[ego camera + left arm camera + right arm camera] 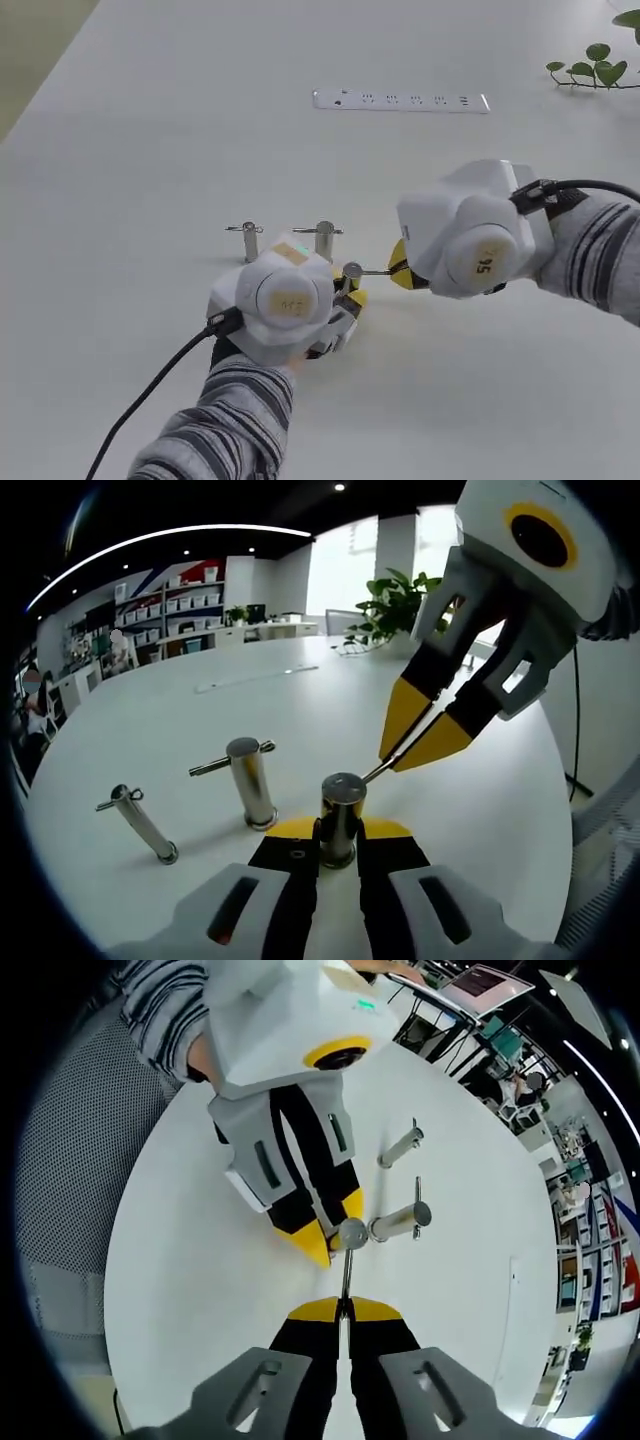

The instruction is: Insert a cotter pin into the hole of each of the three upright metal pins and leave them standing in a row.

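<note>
Across the head view spreads a white table, filling the frame from edge to edge. At lower centre the left gripper sits low on it, a striped sleeve behind it. Its jaws are drawn in narrow and clamp the third metal pin, which stands upright on the table. In the left gripper view that gripper grips the pin near its base.

At centre right the right gripper comes in level from the right, jaws pinched tight on a cotter pin. In the right gripper view the thin cotter pin runs straight up from the closed tips to the head of the held pin. Its far end touches the pin just under the head; whether it has entered the hole cannot be told.

Near the top centre lies a power strip, and a plant trails in at the upper right corner.

Just above the left gripper, two other metal pins stand upright side by side, each with a cotter pin through its top.
</note>
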